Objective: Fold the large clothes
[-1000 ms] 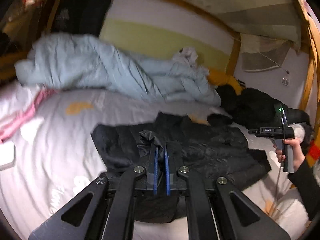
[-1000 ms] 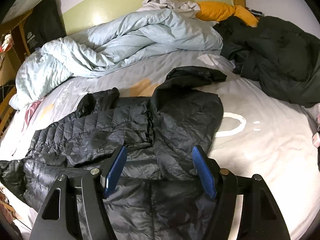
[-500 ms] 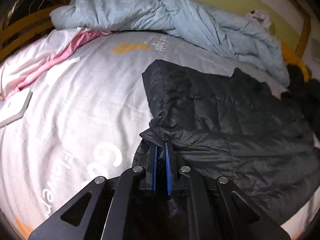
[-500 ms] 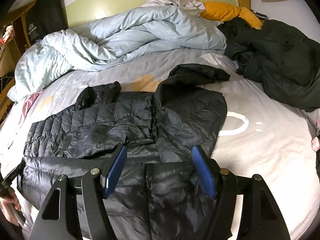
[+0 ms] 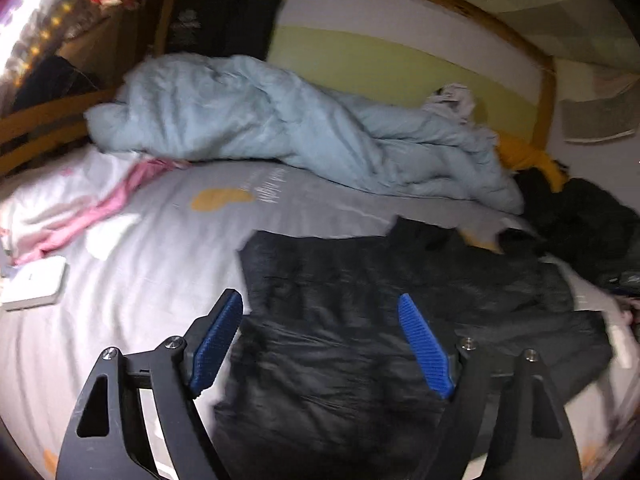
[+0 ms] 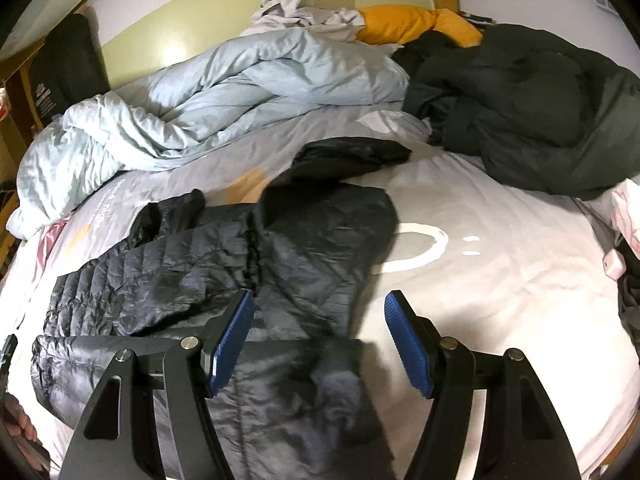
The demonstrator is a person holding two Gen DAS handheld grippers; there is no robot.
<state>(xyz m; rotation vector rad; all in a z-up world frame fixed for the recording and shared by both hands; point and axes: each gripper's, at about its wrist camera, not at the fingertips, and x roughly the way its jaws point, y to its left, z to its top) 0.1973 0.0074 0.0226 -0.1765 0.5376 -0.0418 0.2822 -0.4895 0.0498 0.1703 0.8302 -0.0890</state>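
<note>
Black puffer jacket point(image 6: 280, 264) lies partly folded on the bed point(image 6: 500, 300). Left claw point(image 5: 320, 344) is opening, jacket below it, nothing pinched. Right claw point(image 6: 318, 340) wide, empty, above the hem. Risk: slick padded fabric may spring back and undo the fold.

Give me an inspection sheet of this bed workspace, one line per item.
Surface: grey printed bedsheet, wrinkled.
Job's things: black puffer jacket lying flat on the sheet, partly folded.
Clutter: light blue duvet bunched at the back; dark coat heaped at right; orange cloth; pink cloth; white flat device.
Grippers: left tongs opening, jacket below them, nothing pinched; right tongs open over the jacket's edge, holding nothing.
Cables: nothing seen.
Surroundings: wooden bed frame, green and white wall.
</note>
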